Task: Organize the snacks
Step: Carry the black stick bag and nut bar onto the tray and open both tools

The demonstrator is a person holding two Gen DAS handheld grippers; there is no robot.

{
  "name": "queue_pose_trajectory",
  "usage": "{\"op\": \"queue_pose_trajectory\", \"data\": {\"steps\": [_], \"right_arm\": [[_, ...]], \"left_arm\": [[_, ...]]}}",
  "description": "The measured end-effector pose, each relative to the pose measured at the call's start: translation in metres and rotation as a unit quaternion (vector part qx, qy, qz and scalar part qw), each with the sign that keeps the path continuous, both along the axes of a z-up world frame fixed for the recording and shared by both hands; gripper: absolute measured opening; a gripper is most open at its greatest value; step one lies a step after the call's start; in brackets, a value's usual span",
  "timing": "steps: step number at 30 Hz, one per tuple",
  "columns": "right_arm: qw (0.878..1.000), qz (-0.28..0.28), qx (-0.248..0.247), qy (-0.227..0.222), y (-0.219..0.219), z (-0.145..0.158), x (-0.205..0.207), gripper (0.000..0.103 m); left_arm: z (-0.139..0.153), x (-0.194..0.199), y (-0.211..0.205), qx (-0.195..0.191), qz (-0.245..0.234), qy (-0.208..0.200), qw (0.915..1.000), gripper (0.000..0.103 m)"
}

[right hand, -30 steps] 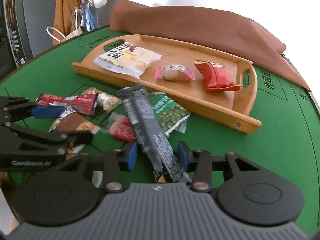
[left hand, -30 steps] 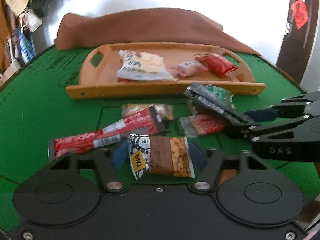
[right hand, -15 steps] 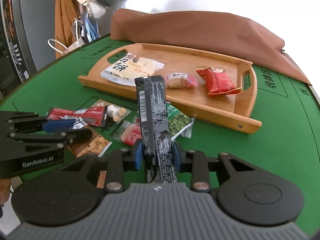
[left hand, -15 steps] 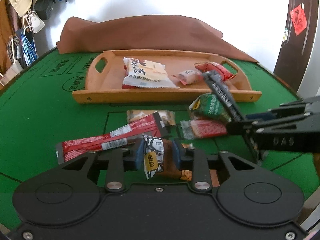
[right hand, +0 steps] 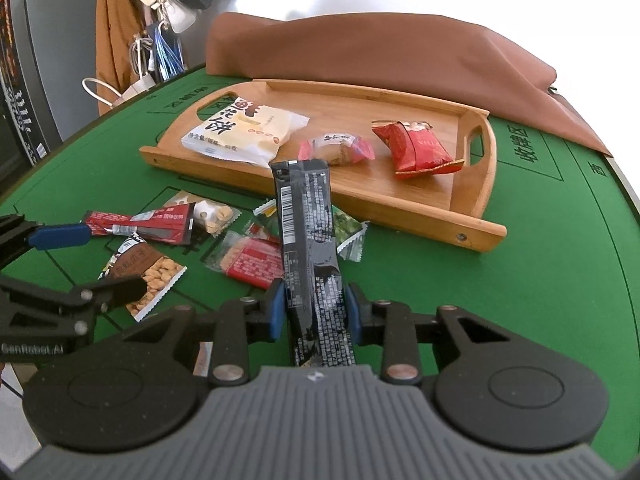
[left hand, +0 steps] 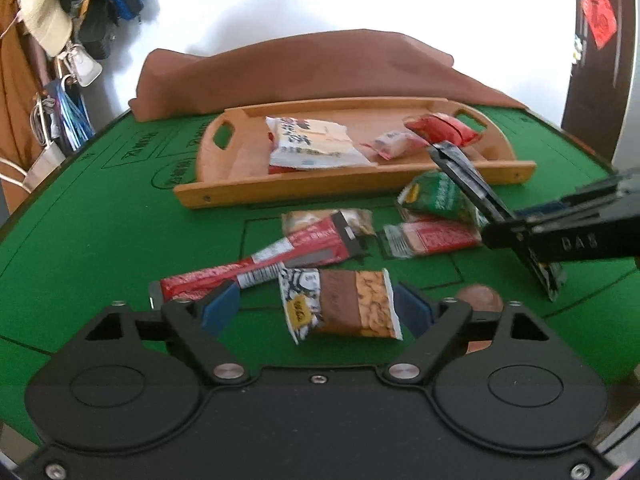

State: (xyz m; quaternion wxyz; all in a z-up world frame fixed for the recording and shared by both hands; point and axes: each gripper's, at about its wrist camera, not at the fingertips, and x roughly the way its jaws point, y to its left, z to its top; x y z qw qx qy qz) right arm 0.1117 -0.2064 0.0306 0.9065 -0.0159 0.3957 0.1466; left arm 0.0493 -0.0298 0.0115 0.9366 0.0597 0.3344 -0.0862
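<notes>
My right gripper (right hand: 314, 308) is shut on a long black snack packet (right hand: 308, 232) and holds it upright above the table, in front of the wooden tray (right hand: 420, 216). The packet also shows in the left wrist view (left hand: 468, 184). My left gripper (left hand: 316, 308) is open, its fingers on either side of a peanut packet (left hand: 344, 304) that lies on the green table. The peanut packet shows in the right wrist view (right hand: 152, 276) too. The tray holds a white biscuit packet (right hand: 244, 132), a small pink sweet (right hand: 340, 150) and a red packet (right hand: 416, 150).
Loose on the green table (right hand: 540, 280) lie a long red packet (left hand: 256, 268), a green pea packet (left hand: 436, 196), a red-and-clear packet (left hand: 432, 238) and a small nut bag (left hand: 320, 218). A brown cloth (left hand: 320, 72) is heaped behind the tray. Bags hang at the far left.
My left gripper was shut on the peanut packet half a second ago and has opened; the packet lies flat between its fingers. My right gripper stays shut on the black packet, held upright.
</notes>
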Motion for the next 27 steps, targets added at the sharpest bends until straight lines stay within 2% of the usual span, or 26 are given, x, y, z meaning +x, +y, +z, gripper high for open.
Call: {"op": "queue_pose_trajectory", "data": {"steps": [2,9,10,13,16,22,27], "right_arm": [[1.0,-0.001,0.001,0.001,0.0,-0.001,0.0,0.037],[1.0,-0.002,0.001,0.003,0.001,-0.003,0.0,0.038],[1.0,-0.002,0.001,0.004,0.001,-0.003,0.0,0.038],[1.0,-0.001,0.001,0.006,0.001,-0.004,0.0,0.038],[1.0,-0.001,0.002,0.006,0.001,-0.004,-0.001,0.038],[1.0,-0.003,0.008,0.003,-0.001,-0.001,-0.002,0.038],[1.0,-0.006,0.015,-0.002,-0.004,0.004,-0.001,0.037]], "left_arm": [[-0.003,-0.003,-0.003,0.008,-0.006,0.005,0.9999,0.085],[-0.011,-0.004,-0.009,-0.001,-0.031,0.024,0.9992,0.084],[-0.012,-0.003,-0.011,-0.002,-0.034,0.023,0.9992,0.082],[-0.01,-0.002,-0.011,-0.03,-0.054,0.03,0.9977,0.059],[-0.01,-0.004,-0.014,-0.027,-0.057,0.025,0.9977,0.051],[-0.007,-0.005,-0.014,-0.027,-0.052,0.023,0.998,0.05],[0.007,-0.009,-0.011,-0.029,-0.049,0.0,0.9984,0.05]]}}
